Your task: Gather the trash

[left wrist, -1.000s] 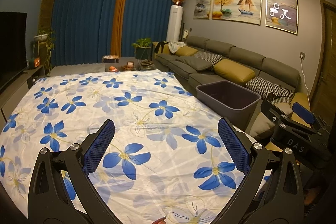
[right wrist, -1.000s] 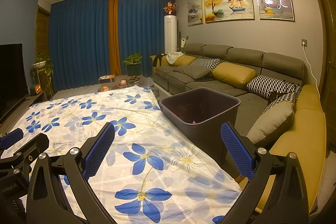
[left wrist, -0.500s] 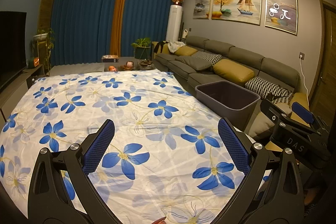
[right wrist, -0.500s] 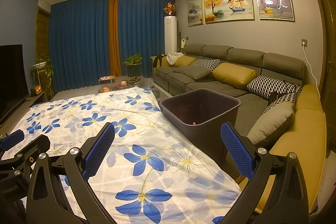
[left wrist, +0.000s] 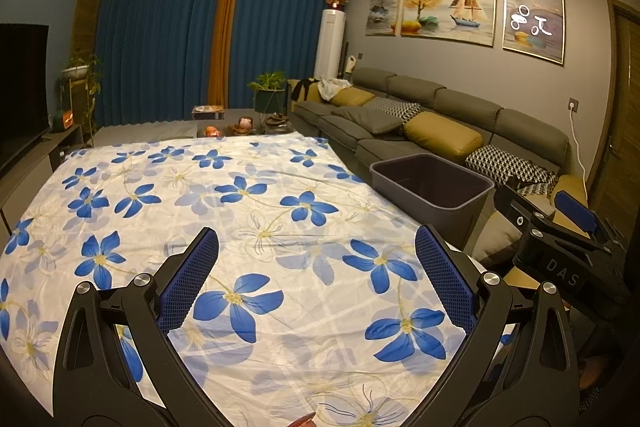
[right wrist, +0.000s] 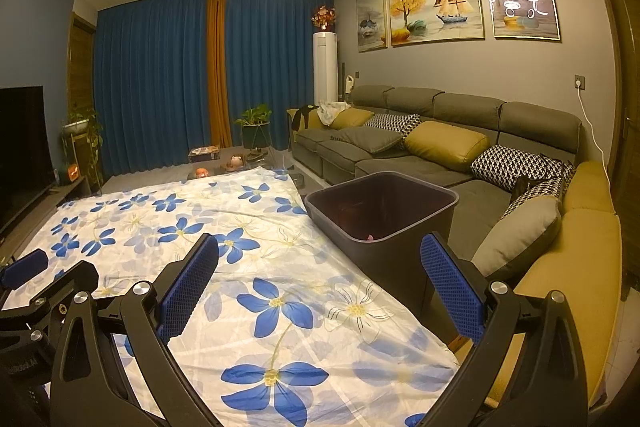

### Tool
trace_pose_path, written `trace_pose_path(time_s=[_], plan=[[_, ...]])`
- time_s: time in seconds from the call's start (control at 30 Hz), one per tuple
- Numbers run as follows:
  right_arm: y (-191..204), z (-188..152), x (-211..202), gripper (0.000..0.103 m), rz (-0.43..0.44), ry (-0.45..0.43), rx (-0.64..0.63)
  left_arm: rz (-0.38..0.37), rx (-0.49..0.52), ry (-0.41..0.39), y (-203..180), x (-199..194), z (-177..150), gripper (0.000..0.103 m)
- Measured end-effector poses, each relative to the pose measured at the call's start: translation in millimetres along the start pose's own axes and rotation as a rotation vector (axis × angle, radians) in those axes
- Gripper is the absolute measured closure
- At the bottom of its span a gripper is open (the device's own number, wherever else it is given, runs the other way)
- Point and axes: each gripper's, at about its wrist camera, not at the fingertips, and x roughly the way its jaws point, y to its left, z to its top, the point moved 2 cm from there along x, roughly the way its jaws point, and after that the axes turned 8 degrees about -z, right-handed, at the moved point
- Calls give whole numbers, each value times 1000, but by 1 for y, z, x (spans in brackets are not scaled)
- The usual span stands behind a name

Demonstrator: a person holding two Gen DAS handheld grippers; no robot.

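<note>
The tabletop is covered by a white cloth with blue flowers and fills most of both views. A grey sofa with yellow and patterned cushions runs along the right wall. A dark bin stands between the tabletop's right edge and the sofa, just beside the cloth; a small pink piece of trash lies inside it near the front wall.

The left hand-held gripper is held level above the near part of the cloth, pointing across the tabletop toward the blue curtains. Its jaws stand wide apart, with nothing between the blue pads.

The right hand-held gripper hangs to the right of the left one, above the cloth's right edge and aimed toward the bin. Its jaws are likewise spread wide and hold nothing.

A small reddish object shows at the bottom edge of the left wrist view; it cannot be identified.
</note>
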Motion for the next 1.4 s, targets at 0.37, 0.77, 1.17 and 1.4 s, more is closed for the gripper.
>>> trace_pose_path(time_s=[0.37, 0.77, 1.17, 1.4], plan=[[-1, -1, 0, 6, 0, 0, 0, -3, 7, -1, 0, -1, 0, 6], [0, 0, 0, 6, 1, 3, 3, -23, 4, 14, 4, 1, -2, 14], [0, -1, 0, 6, -2, 5, 3, -37, 21, 21, 2, 1, -2, 21], [0, -3, -1, 6, -2, 5, 1, -37, 17, 22, 2, 0, -2, 21]])
